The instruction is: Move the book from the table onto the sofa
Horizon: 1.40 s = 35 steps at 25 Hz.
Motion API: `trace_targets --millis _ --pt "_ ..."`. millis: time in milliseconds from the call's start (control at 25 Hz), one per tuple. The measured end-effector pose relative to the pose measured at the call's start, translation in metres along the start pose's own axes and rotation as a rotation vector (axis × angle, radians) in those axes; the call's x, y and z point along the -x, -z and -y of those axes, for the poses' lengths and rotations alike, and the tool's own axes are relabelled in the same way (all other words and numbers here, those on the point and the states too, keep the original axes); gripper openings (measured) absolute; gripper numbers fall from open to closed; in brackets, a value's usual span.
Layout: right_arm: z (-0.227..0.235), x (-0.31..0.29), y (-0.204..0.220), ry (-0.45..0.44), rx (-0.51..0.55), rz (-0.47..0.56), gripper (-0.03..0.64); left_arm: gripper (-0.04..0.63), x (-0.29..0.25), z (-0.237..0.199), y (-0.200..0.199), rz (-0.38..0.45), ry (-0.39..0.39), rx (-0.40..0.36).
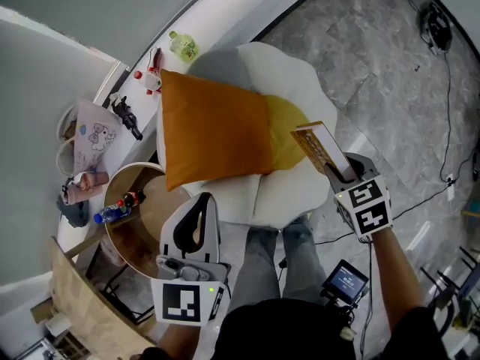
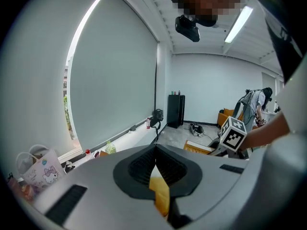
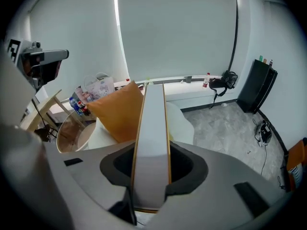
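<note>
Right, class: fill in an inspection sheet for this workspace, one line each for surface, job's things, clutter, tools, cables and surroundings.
Surface: white sofa, orange cushion lying on it.
Job's things: book off the table, held over the sofa.
Clutter: bottles on the table; bag by the window.
Tools: right tool shut on book; left tool shut, empty.
Cables: black cable across the floor.
Surroundings: grey stone floor; black cabinet in the corner.

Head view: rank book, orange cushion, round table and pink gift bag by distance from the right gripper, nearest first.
1. book: clamped in the right gripper itself.
2. orange cushion: just to its left, lying on the sofa.
3. round table: further left, beside the sofa.
4. pink gift bag: far left, beyond the table.
</note>
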State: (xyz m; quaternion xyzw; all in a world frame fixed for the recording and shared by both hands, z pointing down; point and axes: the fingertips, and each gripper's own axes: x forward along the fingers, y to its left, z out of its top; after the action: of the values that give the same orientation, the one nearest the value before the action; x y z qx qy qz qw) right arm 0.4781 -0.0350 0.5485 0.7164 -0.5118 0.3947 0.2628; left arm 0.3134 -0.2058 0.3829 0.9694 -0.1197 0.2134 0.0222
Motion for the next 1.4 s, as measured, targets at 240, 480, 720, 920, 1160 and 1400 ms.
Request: trace_targets --millis 240,480,720,920,1160,1400 --pt "-0.008 -0.056 0.020 -0.007 -0.002 -0.049 0.146 0.006 -0.021 -0.016 0.034 -0.030 0.001 0.043" --pt "-0.016 -0.107 0.043 -0.020 -0.021 -0.088 0.146 0.006 -0.040 -0.020 0.072 -0.063 0.030 0.059" --pt "-0.017 -0.159 0.067 -0.020 -0.085 -0.116 0.146 0.006 -0.053 -0.024 0.116 -0.120 0.024 0.098" --pt "-0.019 -0.200 0.079 -0.013 -0.100 -0.128 0.146 0.006 -0.069 -0.032 0.138 -0.123 0.018 0.113" --pt "-0.019 -0.241 0.095 -0.013 -0.098 -0.149 0.146 0.006 -0.084 -0.035 0.168 -0.153 0.006 0.141" --pt "-0.016 -0.275 0.112 0.001 -0.122 -0.178 0.146 0.006 -0.099 -0.027 0.198 -0.193 0.012 0.163"
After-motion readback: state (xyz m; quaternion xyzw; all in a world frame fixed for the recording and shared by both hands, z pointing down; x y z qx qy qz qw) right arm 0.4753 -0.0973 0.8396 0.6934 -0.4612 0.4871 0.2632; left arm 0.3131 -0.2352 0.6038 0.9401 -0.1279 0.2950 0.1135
